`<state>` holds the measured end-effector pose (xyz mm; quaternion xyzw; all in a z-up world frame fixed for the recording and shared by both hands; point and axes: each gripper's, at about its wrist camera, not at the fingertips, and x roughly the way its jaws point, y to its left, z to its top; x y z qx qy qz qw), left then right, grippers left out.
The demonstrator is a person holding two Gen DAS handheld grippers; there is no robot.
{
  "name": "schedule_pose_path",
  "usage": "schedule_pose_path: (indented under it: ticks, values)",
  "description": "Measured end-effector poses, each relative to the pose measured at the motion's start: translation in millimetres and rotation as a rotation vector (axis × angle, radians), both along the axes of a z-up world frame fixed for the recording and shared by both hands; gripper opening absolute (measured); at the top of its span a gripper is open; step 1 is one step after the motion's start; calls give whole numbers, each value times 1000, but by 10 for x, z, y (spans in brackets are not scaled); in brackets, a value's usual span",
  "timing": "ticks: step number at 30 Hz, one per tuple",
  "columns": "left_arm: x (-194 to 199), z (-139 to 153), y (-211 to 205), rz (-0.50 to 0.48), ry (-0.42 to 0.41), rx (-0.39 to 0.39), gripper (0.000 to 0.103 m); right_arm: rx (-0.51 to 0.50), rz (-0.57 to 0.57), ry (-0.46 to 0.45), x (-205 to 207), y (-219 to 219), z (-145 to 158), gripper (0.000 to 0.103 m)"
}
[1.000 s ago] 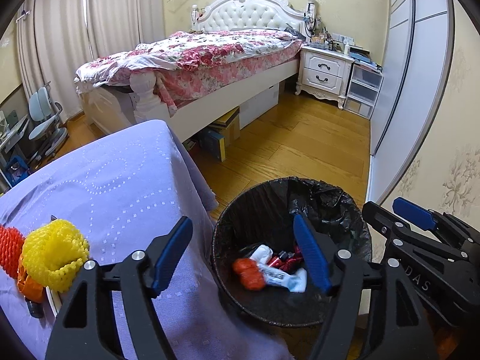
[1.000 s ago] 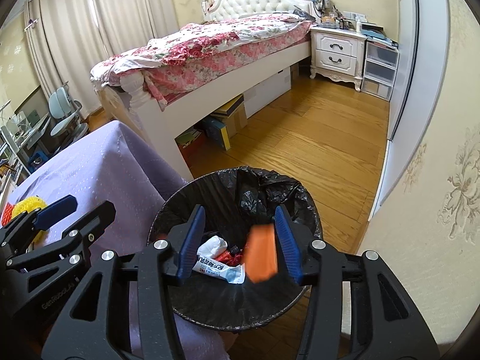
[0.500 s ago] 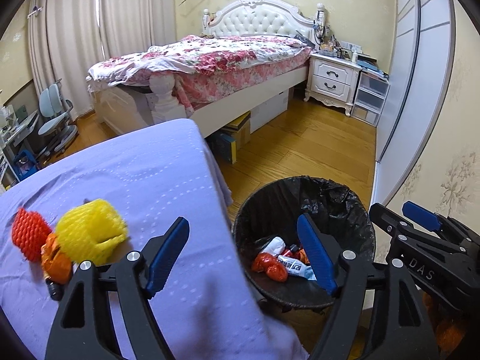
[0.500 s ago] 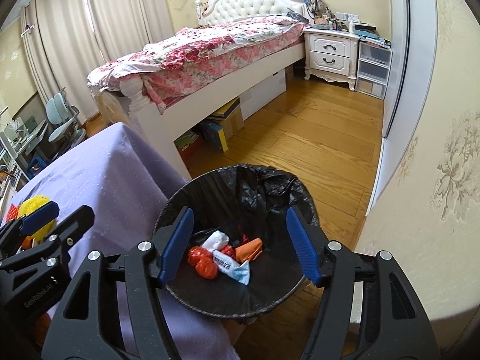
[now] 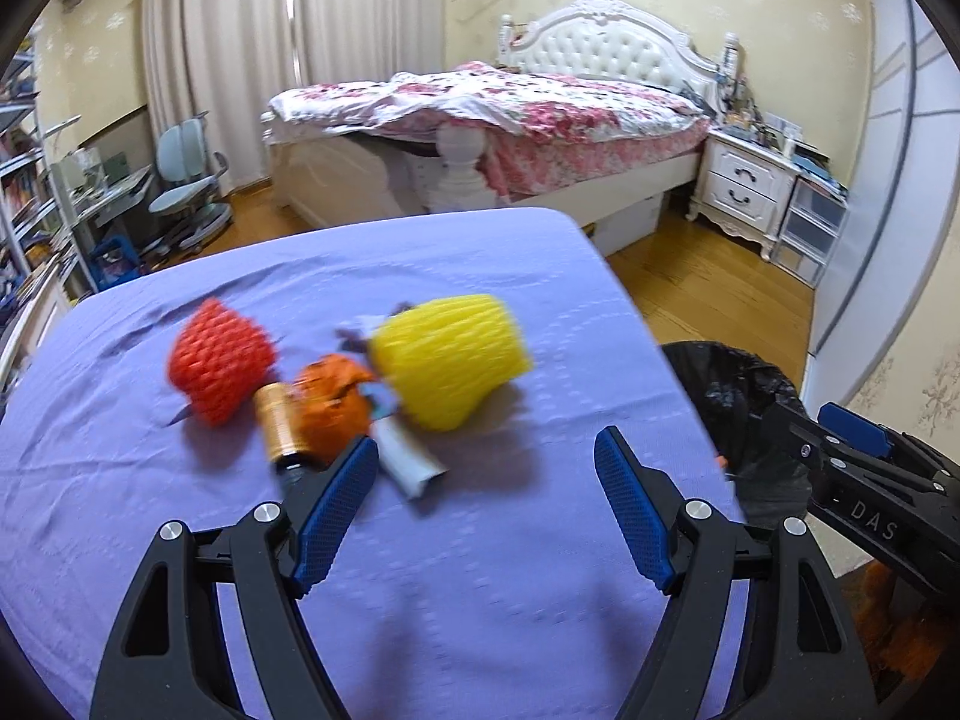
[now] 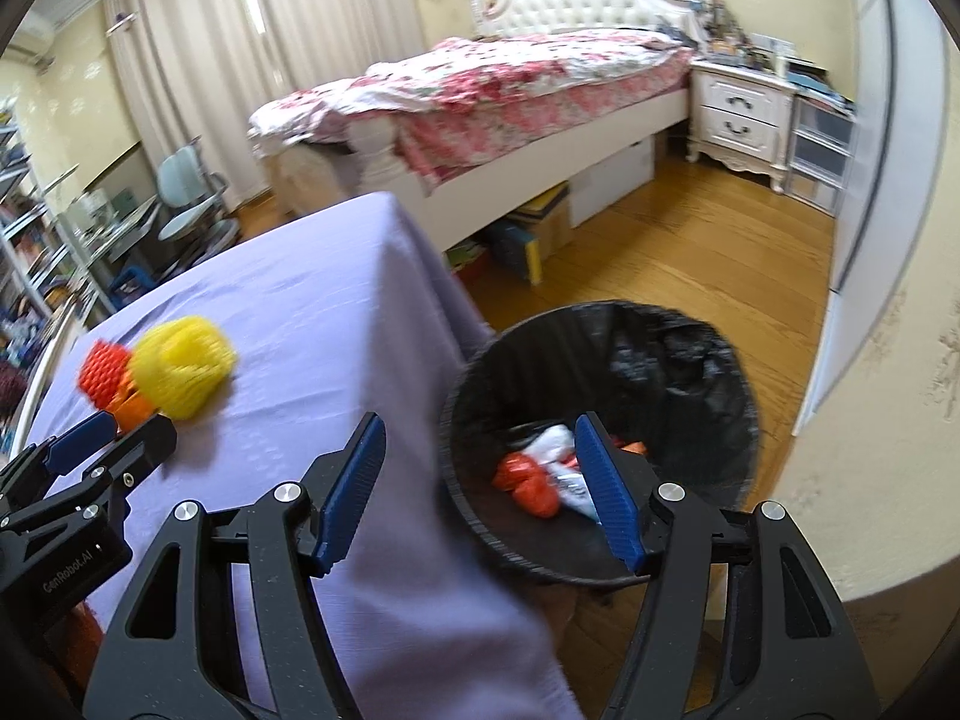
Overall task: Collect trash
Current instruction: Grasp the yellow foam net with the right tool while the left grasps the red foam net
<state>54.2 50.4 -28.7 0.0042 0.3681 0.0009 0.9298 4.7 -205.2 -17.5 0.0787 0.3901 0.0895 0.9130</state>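
So, quick count of the table (image 5: 180, 540) with its purple cloth: two foam fruit nets, one red net (image 5: 219, 369) and one yellow net (image 5: 447, 360), plus one orange crumpled wrapper (image 5: 330, 399), one gold cylinder (image 5: 282, 426) with a dark end, and one grey-white tube (image 5: 408, 459). They sit bunched together, touching or overlapping, with the yellow net nearest the table's right edge. One black-lined trash bin (image 6: 600, 414) stands on the wooden floor just beside that edge.

Inside the bin I can make out a red-orange lump (image 6: 528, 480), a white wrapper (image 6: 558, 450) and a sliver of something orange behind the right gripper's finger, but it's all blurry and partly hidden, so no solid count there. The whole pile on the table is smeared by motion blur too. Something dark pokes out behind the yellow net and I can't tell what it is. From the left camera the bin is cut off by the table edge and the other gripper.

Jaws: the left gripper (image 5: 486, 510) is spread wide over bare cloth near the pile, nothing between its pads. The right gripper (image 6: 480, 486) is also parted and empty, straddling the table edge and the bin rim, not touching either as far as I can see.
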Motion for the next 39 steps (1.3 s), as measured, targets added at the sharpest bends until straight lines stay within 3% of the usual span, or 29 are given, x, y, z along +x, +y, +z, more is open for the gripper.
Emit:
schedule_pose_path:
  ticks: [13, 21, 34, 39]
  values:
    - [-114, -91, 1013, 212, 16, -10, 75, -42, 186, -19, 15, 1008, 86, 65]
    - [-41, -82, 1386, 258, 4, -17, 75, -57, 256, -34, 140, 1511, 164, 66]
    - [80, -113, 1458, 241, -1, -35, 77, -70, 272, -6, 330, 1851, 89, 66]
    - [105, -139, 1433, 230, 4, -39, 77, -59, 282, 5, 358, 1831, 59, 60]
